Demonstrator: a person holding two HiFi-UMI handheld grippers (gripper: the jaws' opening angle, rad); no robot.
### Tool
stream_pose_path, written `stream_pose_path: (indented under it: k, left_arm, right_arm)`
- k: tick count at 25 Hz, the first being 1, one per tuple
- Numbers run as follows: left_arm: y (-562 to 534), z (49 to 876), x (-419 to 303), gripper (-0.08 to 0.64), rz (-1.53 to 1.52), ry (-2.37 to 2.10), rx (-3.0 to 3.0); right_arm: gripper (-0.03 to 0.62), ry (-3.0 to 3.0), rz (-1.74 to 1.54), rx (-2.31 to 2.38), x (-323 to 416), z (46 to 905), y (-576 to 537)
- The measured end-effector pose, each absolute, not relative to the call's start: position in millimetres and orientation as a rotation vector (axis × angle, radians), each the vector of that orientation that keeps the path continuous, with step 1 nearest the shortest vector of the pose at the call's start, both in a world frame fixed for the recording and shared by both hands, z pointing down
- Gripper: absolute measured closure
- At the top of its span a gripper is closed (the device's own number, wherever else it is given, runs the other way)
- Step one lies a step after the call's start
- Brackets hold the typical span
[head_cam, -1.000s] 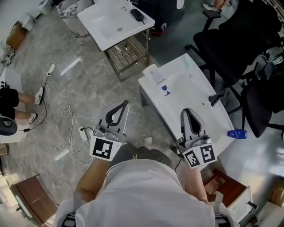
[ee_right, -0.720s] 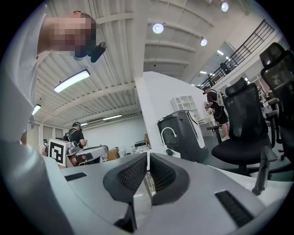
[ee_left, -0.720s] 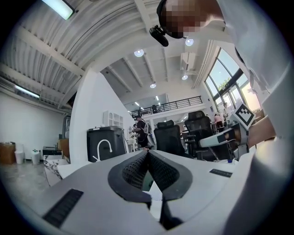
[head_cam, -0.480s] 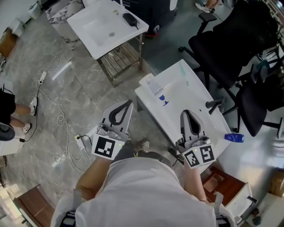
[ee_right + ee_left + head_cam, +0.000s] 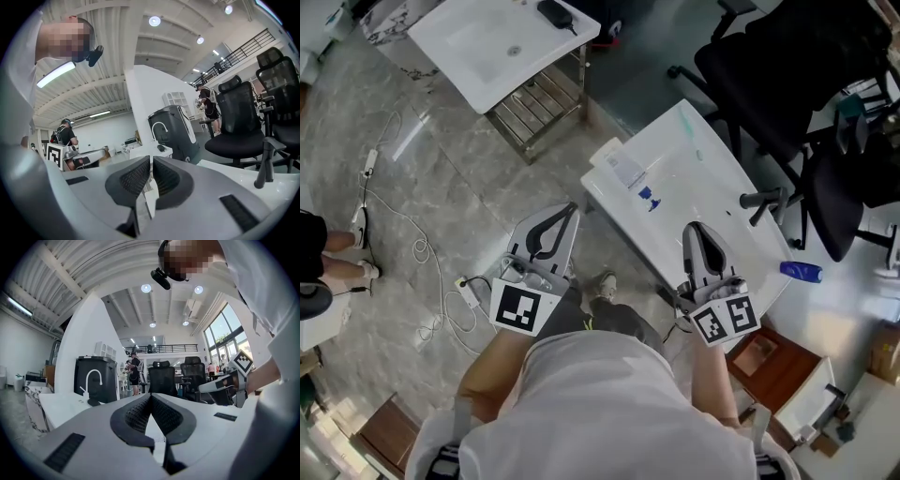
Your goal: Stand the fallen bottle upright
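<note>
Bottle [image 5: 801,272], blue, lies on its side at the counter's [image 5: 703,178] near-right corner. It's small in the head view, so I can't tell whether it rests on the counter top or on the floor just past the rim. Neither gripper view shows it.

Step, as I read it: approach, pre-grasp. Nothing touched yet. Right gripper [image 5: 693,229] hangs over the counter's near side, well short of the bottle, jaws closed tip to tip w/ nothing betw. them. Left gripper [image 5: 570,210] is off the counter's left edge, over the floor, jaws also together & empty.

Next move prob. calls for:
- right gripper goes to that near-right corner and opens its jaws wide enough for the body
- it comes in across the bottle's width and closes
- it tips the bottle up onto its base & lets go w/o nudging it off the rim

Left gripper likely not needed.

Hard to make out:
- which end of the bottle is cap vs. base
- a black tap-like post [image 5: 762,199] on the counter's right side, near the path to the bottle, so worth clearing
- a small blue item [image 5: 649,197] & a printed sheet [image 5: 624,167] toward the counter's far-left end, detail unreadable
- the person's torso cuts off the view below the counter's near edge
</note>
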State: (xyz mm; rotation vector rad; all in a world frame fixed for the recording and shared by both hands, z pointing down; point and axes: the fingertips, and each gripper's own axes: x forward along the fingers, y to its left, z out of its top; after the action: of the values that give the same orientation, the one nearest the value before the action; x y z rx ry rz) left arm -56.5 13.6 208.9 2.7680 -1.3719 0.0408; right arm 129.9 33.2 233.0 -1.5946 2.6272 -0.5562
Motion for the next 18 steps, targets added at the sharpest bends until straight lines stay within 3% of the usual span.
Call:
stream_pose_path:
  k: [18]
  left_arm:
    - [-7, 296, -47, 0.541, 0.181, -1.246, 2.714]
  right_arm:
    - [0.545, 2.355, -0.966, -1.606, 137, 357, 8]
